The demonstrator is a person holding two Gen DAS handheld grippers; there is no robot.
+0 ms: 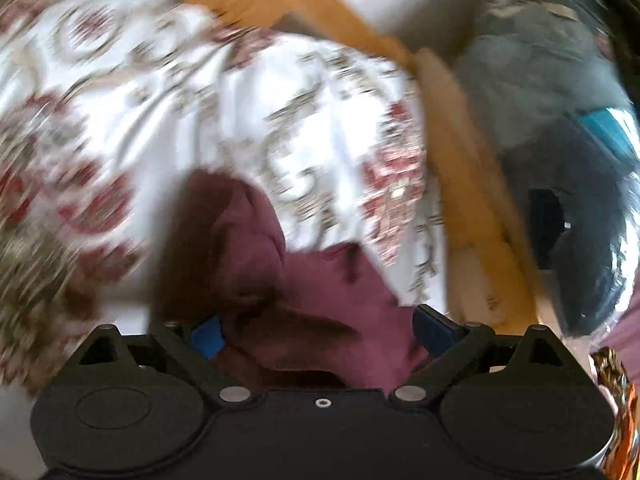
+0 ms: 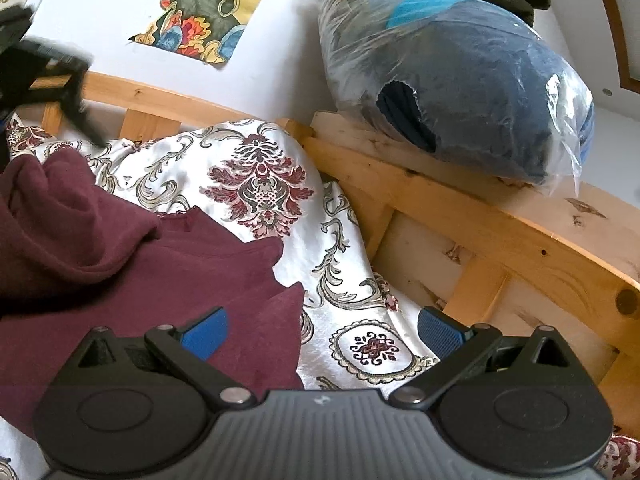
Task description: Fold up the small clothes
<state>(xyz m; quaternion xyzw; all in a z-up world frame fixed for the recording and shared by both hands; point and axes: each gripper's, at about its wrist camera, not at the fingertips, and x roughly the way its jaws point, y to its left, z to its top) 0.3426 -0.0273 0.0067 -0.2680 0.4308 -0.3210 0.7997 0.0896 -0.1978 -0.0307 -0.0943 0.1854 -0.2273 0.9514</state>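
Maroon garment (image 2: 132,264) – soft, limp, best pinched at an edge; left tool (image 1: 316,330) spread around bunched cloth, right tool (image 2: 322,330) wide, empty.

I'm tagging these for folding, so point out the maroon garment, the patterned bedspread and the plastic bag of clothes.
maroon garment (image 2: 120,264), right wrist view, on its flat middle.
patterned bedspread (image 2: 260,184), right wrist view, on the red floral motif.
plastic bag of clothes (image 2: 480,92), right wrist view, on its dark blue bulge.

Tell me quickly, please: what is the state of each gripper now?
Left gripper: jaws apart, maroon garment bunched between the pads; a grip cannot be told.
Right gripper: open, holding nothing.
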